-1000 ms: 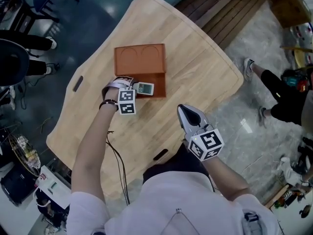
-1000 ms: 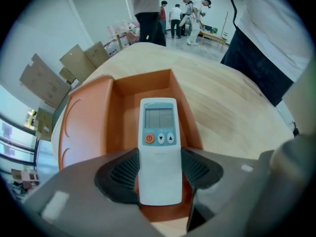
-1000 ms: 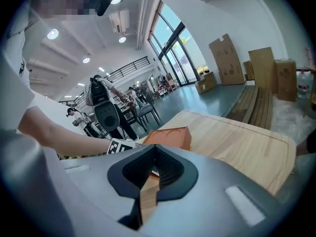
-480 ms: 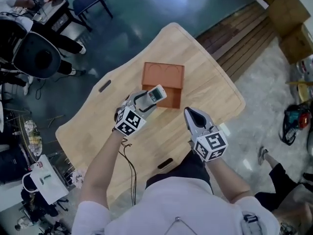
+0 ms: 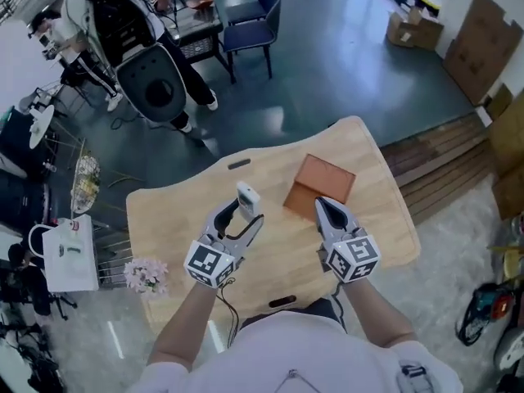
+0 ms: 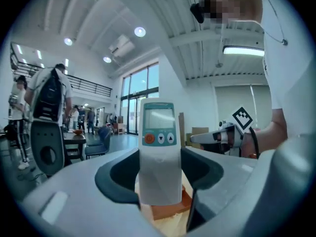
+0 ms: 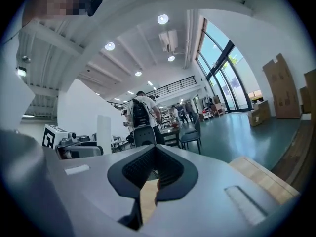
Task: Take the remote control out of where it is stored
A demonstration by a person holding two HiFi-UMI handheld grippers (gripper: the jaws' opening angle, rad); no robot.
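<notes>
My left gripper (image 5: 240, 213) is shut on the white remote control (image 5: 247, 196), held upright above the wooden table (image 5: 180, 219). In the left gripper view the remote control (image 6: 157, 147) stands between the jaws, its screen and an orange button facing the camera. The brown storage box (image 5: 320, 185) lies on the table to the right of the remote. My right gripper (image 5: 330, 214) hovers beside the box's near corner, its jaws closed with nothing between them. In the right gripper view the right gripper (image 7: 154, 174) points over the table towards the room.
A bunch of pale pink flowers (image 5: 145, 275) lies at the table's near left edge. A person with a black backpack (image 5: 123, 15) stands beyond the table by a round-backed chair (image 5: 157, 88). Blue chairs (image 5: 252, 11) and cardboard boxes (image 5: 479, 35) stand farther off.
My left gripper has lifted the remote control away from the brown box and tilted it upright. The head view has swung up, showing more of the room.
</notes>
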